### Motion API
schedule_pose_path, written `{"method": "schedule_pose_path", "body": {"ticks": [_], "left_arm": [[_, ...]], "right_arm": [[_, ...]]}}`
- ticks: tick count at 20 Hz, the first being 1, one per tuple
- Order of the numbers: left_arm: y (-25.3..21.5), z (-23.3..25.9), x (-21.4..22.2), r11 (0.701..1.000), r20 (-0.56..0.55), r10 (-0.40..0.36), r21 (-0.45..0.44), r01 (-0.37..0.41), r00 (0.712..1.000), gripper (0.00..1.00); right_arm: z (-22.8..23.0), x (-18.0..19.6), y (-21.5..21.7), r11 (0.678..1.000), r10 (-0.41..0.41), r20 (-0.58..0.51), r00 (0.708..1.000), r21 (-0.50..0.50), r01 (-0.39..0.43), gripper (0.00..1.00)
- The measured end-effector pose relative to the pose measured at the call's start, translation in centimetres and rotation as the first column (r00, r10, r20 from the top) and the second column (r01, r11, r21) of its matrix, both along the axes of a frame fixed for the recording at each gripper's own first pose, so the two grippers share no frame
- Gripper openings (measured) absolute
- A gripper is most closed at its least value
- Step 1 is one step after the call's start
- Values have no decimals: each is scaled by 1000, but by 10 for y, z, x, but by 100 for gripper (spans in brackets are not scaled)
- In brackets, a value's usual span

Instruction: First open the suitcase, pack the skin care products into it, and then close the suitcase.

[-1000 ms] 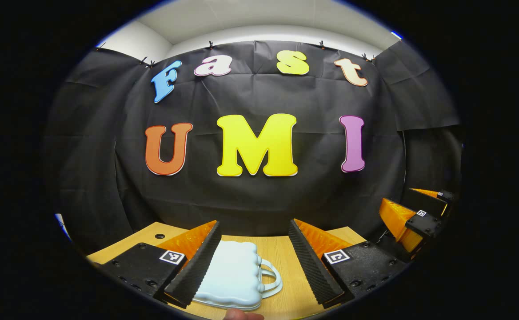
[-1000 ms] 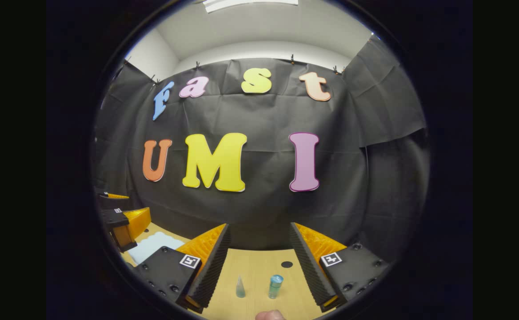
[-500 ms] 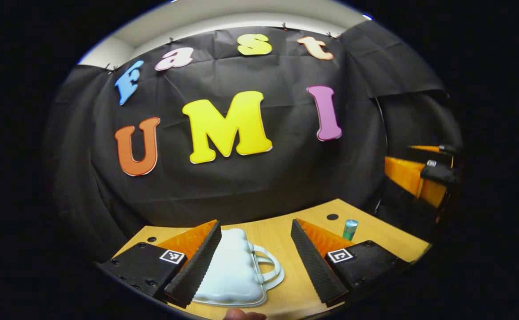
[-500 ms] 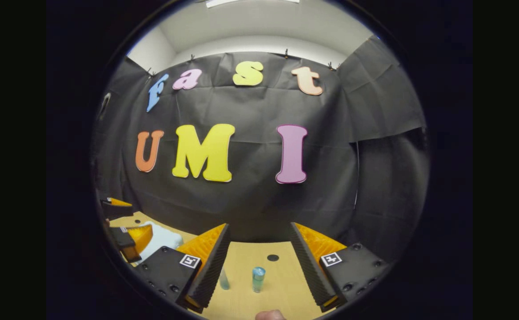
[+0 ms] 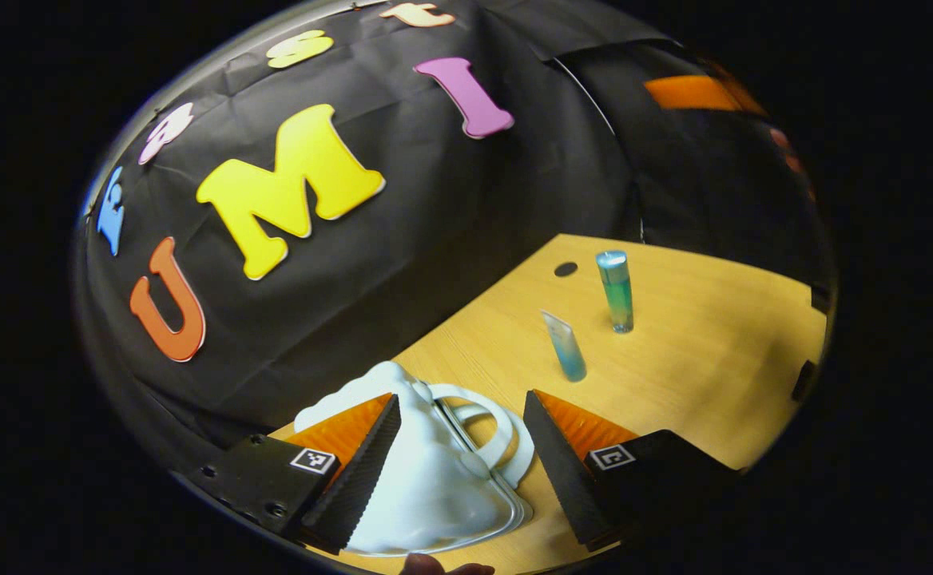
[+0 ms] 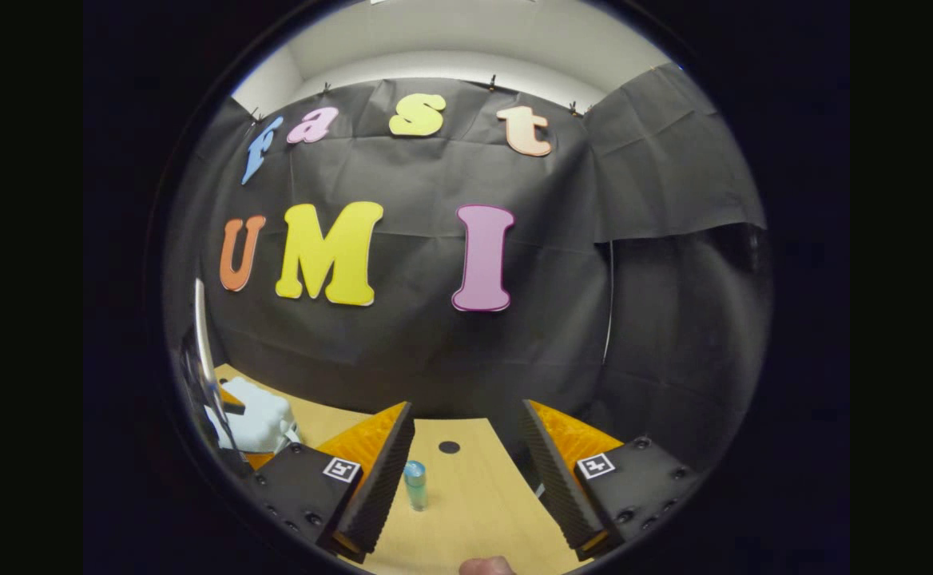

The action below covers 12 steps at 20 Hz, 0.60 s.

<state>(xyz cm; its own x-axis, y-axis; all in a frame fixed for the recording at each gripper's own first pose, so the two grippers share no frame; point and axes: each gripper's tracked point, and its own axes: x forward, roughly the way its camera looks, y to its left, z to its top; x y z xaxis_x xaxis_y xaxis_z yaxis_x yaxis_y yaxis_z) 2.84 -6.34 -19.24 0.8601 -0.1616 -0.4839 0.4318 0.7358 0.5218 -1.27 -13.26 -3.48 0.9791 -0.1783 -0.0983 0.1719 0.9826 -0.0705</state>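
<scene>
Pale-blue scalloped plastic suitcase (image 5: pixel 426 487), closed, flat on light wooden table (image 5: pixel 698 359) before black cloth wall (image 5: pixel 434 231); between wide-spread left gripper (image 5: pixel 460 471) fingers, contact unclear. Right gripper (image 6: pixel 466 479) wide, empty.

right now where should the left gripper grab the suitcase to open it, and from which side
Probably the suitcase lid's rim at the handle end. The case lies flat and closed on the table, its seam showing there. The left gripper, jaws open, hangs above it, so come from the handle side, low to the table.
</scene>
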Motion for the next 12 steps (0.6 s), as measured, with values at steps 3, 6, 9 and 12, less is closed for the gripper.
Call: {"method": "schedule_pose_path", "body": {"ticks": [3, 6, 9, 12], "left_arm": [[8, -36, 4, 989, -65, 1, 149, 9, 998, 98], [15, -56, 14, 957, -114, -10, 287, 42, 993, 98], [15, -74, 22, 917, -159, -43, 386, 102, 986, 92], [14, -88, 26, 885, -203, -39, 448, 128, 979, 86]], "right_arm": [[0, -4, -12, 1000, -25, -1, 1000, -12, 25, 78], [-8, -8, -25, 998, -55, -20, 998, -14, 55, 80], [-11, -14, -38, 996, -93, -30, 995, -9, 92, 80], [-12, -19, -51, 992, -130, -31, 991, -12, 129, 80]]}}
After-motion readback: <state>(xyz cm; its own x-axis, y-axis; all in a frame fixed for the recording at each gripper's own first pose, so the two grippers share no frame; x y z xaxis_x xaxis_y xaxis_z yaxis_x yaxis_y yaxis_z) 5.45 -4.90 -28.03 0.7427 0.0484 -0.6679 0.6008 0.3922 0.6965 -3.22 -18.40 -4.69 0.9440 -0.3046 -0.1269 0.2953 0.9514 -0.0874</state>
